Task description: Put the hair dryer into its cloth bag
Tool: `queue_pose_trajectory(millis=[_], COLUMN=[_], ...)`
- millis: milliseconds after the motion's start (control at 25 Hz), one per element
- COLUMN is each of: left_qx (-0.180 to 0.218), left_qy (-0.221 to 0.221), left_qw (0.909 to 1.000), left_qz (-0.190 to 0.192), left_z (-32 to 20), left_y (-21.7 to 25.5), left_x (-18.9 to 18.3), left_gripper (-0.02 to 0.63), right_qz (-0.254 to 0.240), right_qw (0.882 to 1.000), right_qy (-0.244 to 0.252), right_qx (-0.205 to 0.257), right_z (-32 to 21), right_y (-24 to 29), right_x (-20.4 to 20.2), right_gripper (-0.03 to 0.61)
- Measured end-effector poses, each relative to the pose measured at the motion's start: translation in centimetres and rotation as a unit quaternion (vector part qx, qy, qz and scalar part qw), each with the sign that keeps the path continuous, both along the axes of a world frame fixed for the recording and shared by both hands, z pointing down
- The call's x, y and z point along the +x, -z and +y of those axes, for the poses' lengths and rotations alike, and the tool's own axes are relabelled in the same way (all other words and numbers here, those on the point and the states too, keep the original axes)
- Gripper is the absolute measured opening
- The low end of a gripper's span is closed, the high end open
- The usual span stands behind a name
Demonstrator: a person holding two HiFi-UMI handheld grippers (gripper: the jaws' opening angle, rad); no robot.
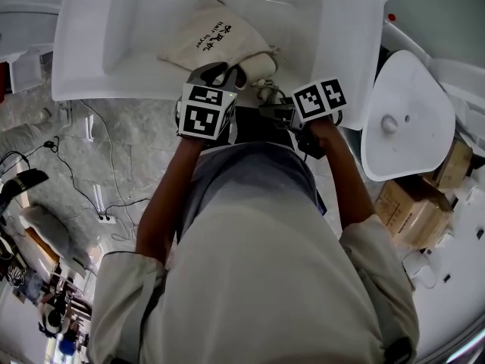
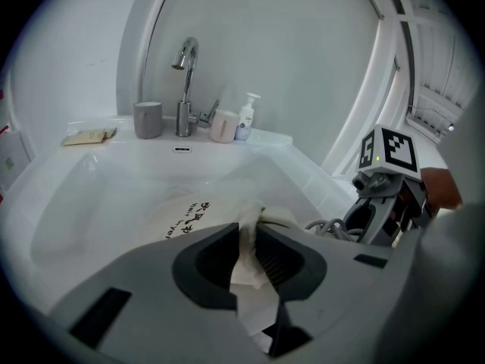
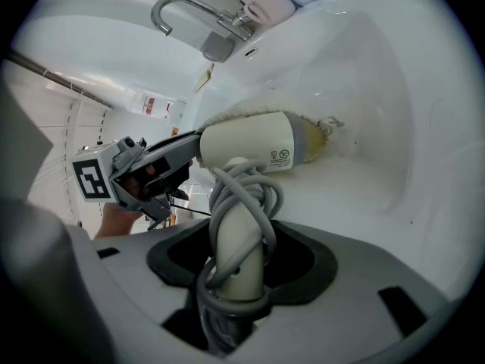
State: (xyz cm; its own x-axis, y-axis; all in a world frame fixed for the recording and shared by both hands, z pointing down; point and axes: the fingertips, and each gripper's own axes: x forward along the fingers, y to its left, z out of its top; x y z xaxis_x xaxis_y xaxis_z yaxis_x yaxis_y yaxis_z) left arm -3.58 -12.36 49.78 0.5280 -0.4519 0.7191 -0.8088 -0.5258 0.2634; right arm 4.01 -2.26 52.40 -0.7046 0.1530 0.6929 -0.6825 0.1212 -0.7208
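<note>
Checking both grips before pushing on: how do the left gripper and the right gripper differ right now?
The left gripper pinches a thin fold of the cloth bag; the right gripper clamps the hair dryer by its cord-wrapped handle. The left gripper's jaws sit nearly together, the right gripper's wider apart. Both are shut on their load above the white sink.
</note>
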Motion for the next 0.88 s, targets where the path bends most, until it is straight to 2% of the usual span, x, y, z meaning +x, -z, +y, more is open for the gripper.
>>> queue_pose_trajectory(millis=[880], left_qx=[0.008], left_qy=[0.008], left_qw=[0.9999], left_qz=[0.011], left_z=[-0.2], left_y=[0.6], left_x=[-0.1], left_gripper=[0.072], right_qz=[0.022], right_qw=[0.997], right_qy=[0.069], right_qx=[-0.008], right_z=[-2.1], right_y=[-0.2], right_x=[-0.2], right_gripper=[0.236])
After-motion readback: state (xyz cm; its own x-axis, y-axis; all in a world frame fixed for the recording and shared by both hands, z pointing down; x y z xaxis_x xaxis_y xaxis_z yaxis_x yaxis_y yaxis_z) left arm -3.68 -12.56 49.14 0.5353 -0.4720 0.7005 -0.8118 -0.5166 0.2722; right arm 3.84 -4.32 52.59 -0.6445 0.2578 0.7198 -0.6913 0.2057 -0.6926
